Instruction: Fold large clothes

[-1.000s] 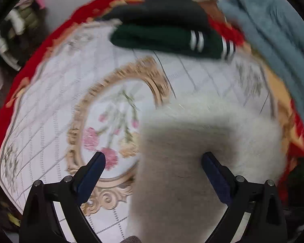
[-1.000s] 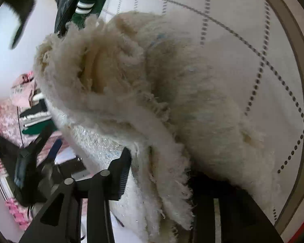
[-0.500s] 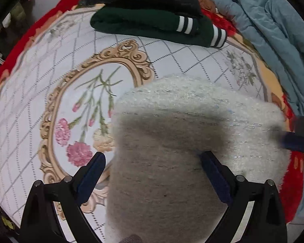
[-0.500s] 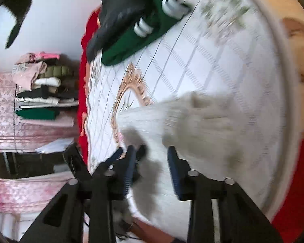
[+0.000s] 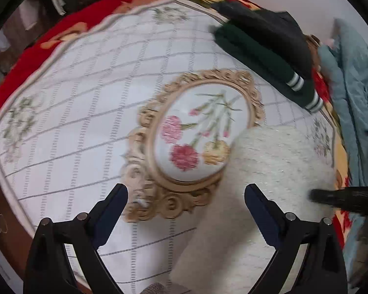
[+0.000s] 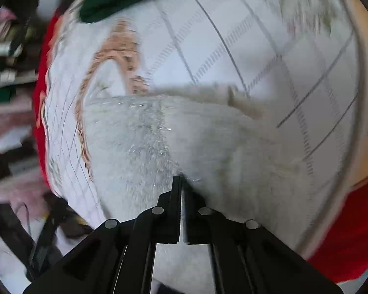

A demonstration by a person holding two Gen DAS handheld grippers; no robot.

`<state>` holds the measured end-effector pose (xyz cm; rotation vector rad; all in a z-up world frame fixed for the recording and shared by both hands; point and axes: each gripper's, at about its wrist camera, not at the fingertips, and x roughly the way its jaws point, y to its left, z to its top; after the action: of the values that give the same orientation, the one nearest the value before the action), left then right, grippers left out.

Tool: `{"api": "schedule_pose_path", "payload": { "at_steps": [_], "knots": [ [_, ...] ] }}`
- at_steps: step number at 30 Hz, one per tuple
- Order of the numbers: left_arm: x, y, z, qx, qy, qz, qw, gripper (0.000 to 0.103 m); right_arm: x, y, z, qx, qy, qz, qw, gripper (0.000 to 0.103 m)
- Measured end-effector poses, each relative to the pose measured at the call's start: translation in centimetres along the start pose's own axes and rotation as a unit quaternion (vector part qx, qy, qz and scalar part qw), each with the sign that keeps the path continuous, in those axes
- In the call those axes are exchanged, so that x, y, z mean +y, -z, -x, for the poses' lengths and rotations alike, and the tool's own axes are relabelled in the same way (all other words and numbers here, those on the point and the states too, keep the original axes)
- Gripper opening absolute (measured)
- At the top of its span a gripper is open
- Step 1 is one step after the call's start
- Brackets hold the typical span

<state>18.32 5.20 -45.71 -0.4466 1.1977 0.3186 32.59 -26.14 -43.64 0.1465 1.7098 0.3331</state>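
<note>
A fluffy cream-white garment (image 5: 269, 171) lies folded on the white checked bedspread (image 5: 85, 122), at the right of the flower medallion. It fills the middle of the right wrist view (image 6: 184, 142). My left gripper (image 5: 186, 198) is open and empty, above the bedspread, its right finger (image 5: 260, 208) over the garment. My right gripper (image 6: 181, 183) has its jaws together, tips pressed against the garment's surface; I see no fabric between them. It shows as a dark blurred bar at the right of the left wrist view (image 5: 343, 198).
Folded dark green (image 5: 265, 56) and black (image 5: 277, 29) clothes lie stacked at the bed's far side. A light blue garment (image 5: 355, 93) is heaped on the right. The red blanket border (image 5: 61, 29) marks the bed edge. Stacked clothes (image 6: 5, 56) stand beyond the bed.
The right gripper let go of the lifted garment, which now lies flat, and its jaws closed. The left gripper swung left, off the garment's middle.
</note>
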Motion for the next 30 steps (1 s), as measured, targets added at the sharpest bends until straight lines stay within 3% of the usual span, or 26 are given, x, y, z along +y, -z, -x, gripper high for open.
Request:
{"api": "schedule_pose_path", "payload": {
  "at_steps": [3, 7, 8, 9, 11, 14, 16, 18, 20, 21, 22, 25, 28, 30],
  "knots": [
    [0.7, -0.2, 0.5, -0.013, -0.020, -0.007, 0.9997, 0.097, 3.8, 1.5, 2.8, -0.035, 0.031, 0.058, 0.997, 0.040],
    [0.9, -0.2, 0.3, -0.012, -0.033, -0.020, 0.9992, 0.097, 7.9, 2.0, 0.3, -0.003, 0.041, 0.113, 0.993, 0.041],
    [0.9, -0.2, 0.3, -0.013, -0.033, -0.022, 0.9991, 0.097, 8.7, 2.1, -1.2, 0.018, 0.064, 0.125, 0.990, 0.040],
    [0.8, -0.2, 0.4, -0.015, -0.035, -0.027, 0.9989, 0.097, 9.5, 2.1, -3.6, 0.029, 0.113, 0.149, 0.982, 0.040],
    [0.6, -0.2, 0.5, -0.018, -0.043, -0.039, 0.9982, 0.097, 9.5, 2.3, -6.5, 0.029, 0.158, 0.170, 0.972, 0.040],
    [0.4, -0.3, 0.3, -0.014, -0.041, -0.047, 0.9980, 0.097, 9.7, 2.1, -7.1, 0.018, 0.170, 0.164, 0.972, 0.041],
    [0.5, -0.5, 0.2, -0.006, -0.029, -0.042, 0.9987, 0.097, 9.3, 2.1, -5.8, 0.010, 0.142, 0.151, 0.978, 0.044],
    [0.5, -0.9, 0.3, -0.004, -0.004, -0.033, 0.9994, 0.097, 8.0, 2.6, -3.0, -0.010, 0.082, 0.135, 0.987, 0.050],
    [0.3, -1.4, 0.0, -0.001, 0.026, -0.032, 0.9991, 0.097, 4.9, 3.8, 1.1, -0.046, 0.013, 0.093, 0.994, 0.073],
    [0.1, -1.6, -0.6, 0.007, 0.047, -0.034, 0.9983, 0.097, 2.7, 4.8, 3.2, -0.080, -0.008, 0.068, 0.995, 0.090],
    [-0.1, -1.8, -1.3, 0.018, 0.065, -0.036, 0.9971, 0.097, 0.5, 5.7, 4.7, -0.105, -0.025, 0.045, 0.993, 0.094],
    [-1.1, -2.0, -4.6, 0.066, 0.133, -0.041, 0.9881, 0.097, -5.1, 7.9, 6.2, -0.130, -0.044, -0.016, 0.990, 0.094],
    [-3.0, -1.6, -7.9, 0.125, 0.181, -0.060, 0.9737, 0.097, -11.2, 9.5, 4.2, -0.116, -0.058, -0.083, 0.988, 0.094],
    [-4.9, -0.9, -9.7, 0.159, 0.208, -0.082, 0.9616, 0.097, -14.9, 10.4, 1.9, -0.096, -0.112, -0.126, 0.981, 0.094]
  ]
}}
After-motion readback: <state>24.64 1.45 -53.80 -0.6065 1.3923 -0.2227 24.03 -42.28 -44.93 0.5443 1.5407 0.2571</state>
